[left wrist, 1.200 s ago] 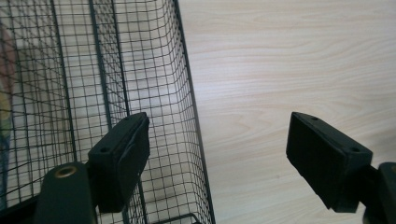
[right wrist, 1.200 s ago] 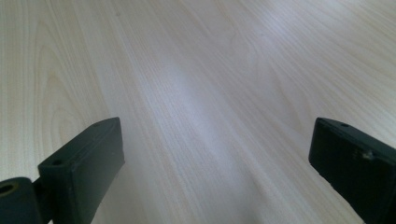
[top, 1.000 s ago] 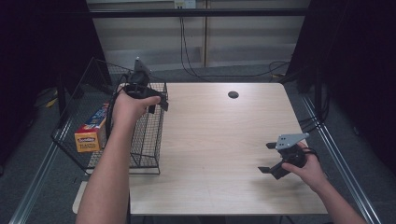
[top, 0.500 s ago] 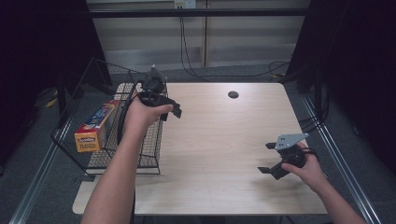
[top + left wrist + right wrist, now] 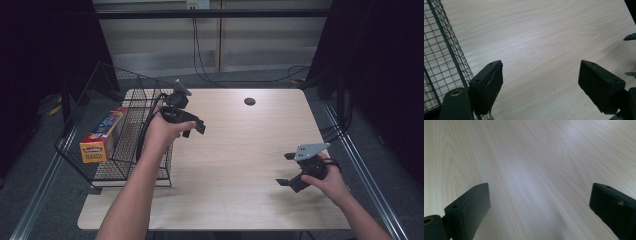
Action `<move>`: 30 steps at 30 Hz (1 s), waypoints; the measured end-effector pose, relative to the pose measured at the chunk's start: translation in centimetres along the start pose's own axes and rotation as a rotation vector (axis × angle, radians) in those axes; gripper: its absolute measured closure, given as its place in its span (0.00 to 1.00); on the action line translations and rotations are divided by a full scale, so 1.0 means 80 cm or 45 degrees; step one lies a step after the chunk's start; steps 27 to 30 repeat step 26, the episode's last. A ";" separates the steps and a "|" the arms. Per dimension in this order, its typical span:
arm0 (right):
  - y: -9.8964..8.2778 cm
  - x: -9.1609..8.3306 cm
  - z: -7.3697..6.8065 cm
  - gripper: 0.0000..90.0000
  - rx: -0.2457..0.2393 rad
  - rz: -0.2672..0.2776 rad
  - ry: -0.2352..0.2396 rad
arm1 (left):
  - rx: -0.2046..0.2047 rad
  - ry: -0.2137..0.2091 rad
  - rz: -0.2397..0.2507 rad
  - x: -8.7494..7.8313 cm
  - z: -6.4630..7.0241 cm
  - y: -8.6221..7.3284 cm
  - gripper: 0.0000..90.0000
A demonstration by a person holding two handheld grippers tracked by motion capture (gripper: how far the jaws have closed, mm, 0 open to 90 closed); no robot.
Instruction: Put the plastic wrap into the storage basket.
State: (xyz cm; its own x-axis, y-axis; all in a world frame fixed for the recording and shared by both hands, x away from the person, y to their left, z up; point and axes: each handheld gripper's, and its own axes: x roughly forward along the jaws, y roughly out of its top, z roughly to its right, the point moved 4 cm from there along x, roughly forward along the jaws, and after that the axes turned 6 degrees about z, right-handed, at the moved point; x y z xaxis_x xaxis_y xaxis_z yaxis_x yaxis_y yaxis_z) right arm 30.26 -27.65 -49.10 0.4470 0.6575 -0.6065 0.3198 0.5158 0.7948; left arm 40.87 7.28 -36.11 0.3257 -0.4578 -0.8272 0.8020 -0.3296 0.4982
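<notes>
Where cables trail behind — pale wooden table (image 5: 240, 165).

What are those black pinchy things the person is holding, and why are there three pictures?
Those are claws, hand-held tools with two black jaws. A person holds one in each hand: the left claw and the right claw. Both are open and hold nothing. One picture comes from a camera up high, looking down on the pale wooden table. The other two come from little cameras riding on each claw, so you see the left claw and the right claw from behind their own jaws. At the table's left edge stands a black wire basket with a long orange and blue cardboard box inside.
</notes>
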 end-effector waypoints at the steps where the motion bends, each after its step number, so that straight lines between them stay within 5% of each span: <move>1: 0.000 0.000 0.000 0.03 0.000 0.000 0.001 | -0.009 -0.004 0.011 0.003 0.002 -0.001 0.22; 15: -0.001 0.001 -0.001 0.03 0.001 -0.009 0.014 | 0.059 -0.096 0.012 0.043 0.024 -0.023 0.21; 30: -0.004 0.004 0.000 0.03 0.008 -0.010 -0.006 | 0.115 -0.110 0.029 0.070 0.035 -0.044 0.18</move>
